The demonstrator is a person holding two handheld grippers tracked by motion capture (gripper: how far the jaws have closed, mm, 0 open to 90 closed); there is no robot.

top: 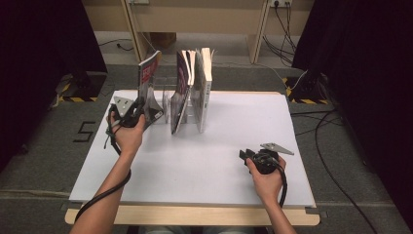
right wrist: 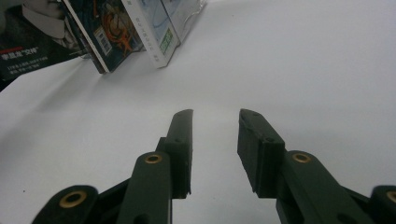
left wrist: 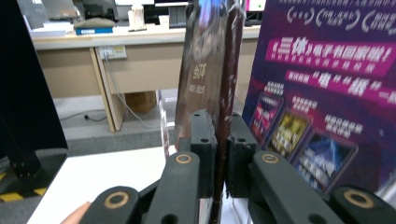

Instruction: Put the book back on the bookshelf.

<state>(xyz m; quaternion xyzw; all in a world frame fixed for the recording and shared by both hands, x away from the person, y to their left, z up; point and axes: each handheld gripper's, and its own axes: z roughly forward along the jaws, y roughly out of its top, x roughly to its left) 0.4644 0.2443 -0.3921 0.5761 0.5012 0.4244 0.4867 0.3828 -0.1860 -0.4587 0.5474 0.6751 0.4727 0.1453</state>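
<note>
Glossy paper is what my left gripper (top: pixel 138 111) has hold of: its jaws are pinched narrow on the lower edge of a thin magazine (top: pixel 148 85) that stands upright at the far left of the white table (top: pixel 204 161). In the left gripper view the magazine (left wrist: pixel 212 79) rises straight out from between the two black pads, its dark, shiny cover facing left, and the pads press on it from both sides. Just to its right in that view stands a purple cover (left wrist: pixel 327 93) printed with pink banners and small pictures of tablets, close to the held magazine; I cannot tell whether the two touch.

From the high view, my magazine leans a little at the left end of a clear rack (top: pixel 165 105) at the far edge of the table. A few more books (top: pixel 195 87) stand to its right, tilted against one another, the rightmost a thick pale one.

My right gripper (top: pixel 248 157) is down at the near right of the table, well apart from the rack, pointing left towards the middle. In the right gripper view its jaws stand partly apart above the bare white surface, with nothing between them. Far off in that view the bottoms of the standing books (right wrist: pixel 135 32) show.
</note>
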